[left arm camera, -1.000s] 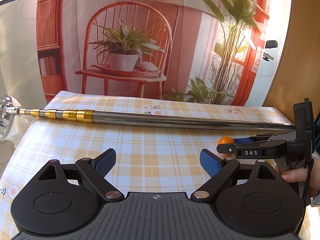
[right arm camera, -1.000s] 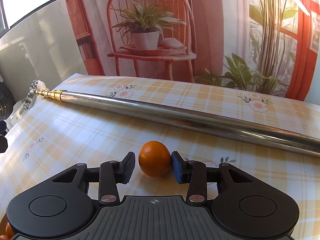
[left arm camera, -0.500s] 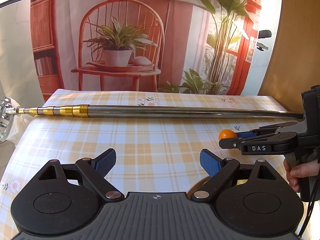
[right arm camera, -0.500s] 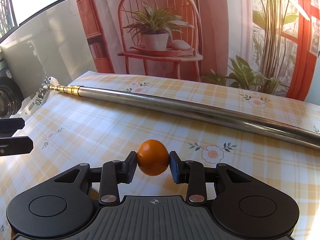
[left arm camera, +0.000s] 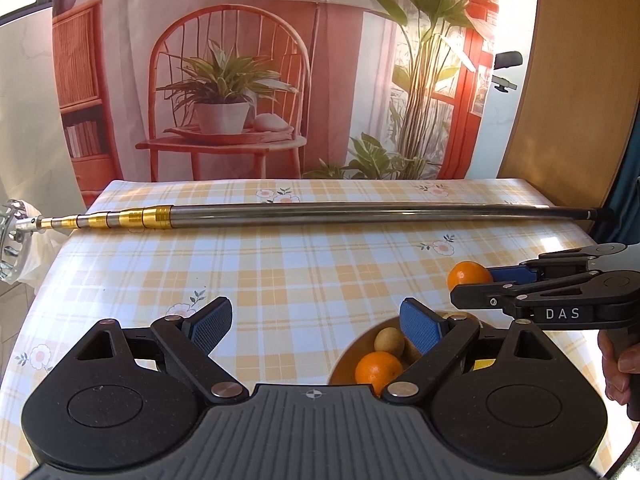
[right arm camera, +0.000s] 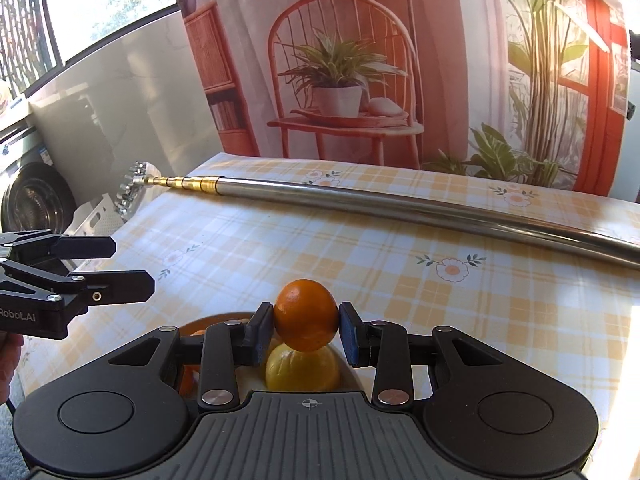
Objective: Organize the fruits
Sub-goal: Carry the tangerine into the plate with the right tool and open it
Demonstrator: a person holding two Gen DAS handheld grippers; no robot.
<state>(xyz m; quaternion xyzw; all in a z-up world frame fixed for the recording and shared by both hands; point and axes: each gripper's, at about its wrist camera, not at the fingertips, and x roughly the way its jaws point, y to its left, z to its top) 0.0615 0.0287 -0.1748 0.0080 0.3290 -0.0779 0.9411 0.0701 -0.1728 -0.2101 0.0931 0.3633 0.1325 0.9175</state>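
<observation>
Currently, at the far left, the toothed metal head (right arm camera: 132,192) of a telescopic pole (left arm camera: 360,213) overhangs the table edge. The pole lies across the far side of the table (left arm camera: 280,272), gold sections at the left, steel tube running to the right. A checked cloth with flower prints covers the table.

Left gripper (left arm camera: 316,320): jaws spread wide, nothing between the blue pads (left arm camera: 210,322). It hovers above the near left part of the table, beside the bowl (left arm camera: 344,368). In the right wrist view it appears at the left edge (right arm camera: 134,266), black fingers pointing toward the centre.

Bowl: orange-brown, near the front edge of the table, partly hidden by both gripper bodies. It holds a second orange (left arm camera: 378,370), a kiwi (left arm camera: 389,341) and a yellow fruit (right arm camera: 302,366). The kiwi rests just behind the second orange.

Right gripper (right arm camera: 306,330): jaws narrowed, pads pressing both sides of the orange (right arm camera: 306,314). The orange is held clear of the cloth, directly above the yellow fruit in the bowl; whether the two touch cannot be told. In the left wrist view the right gripper enters from the right edge (left arm camera: 476,284) with the orange at its tip, above the far right rim of the bowl. A hand (left arm camera: 618,364) grips its handle at the right edge.

Behind the table hangs a backdrop (left arm camera: 280,80) printed with a chair, potted plants and a lamp.
</observation>
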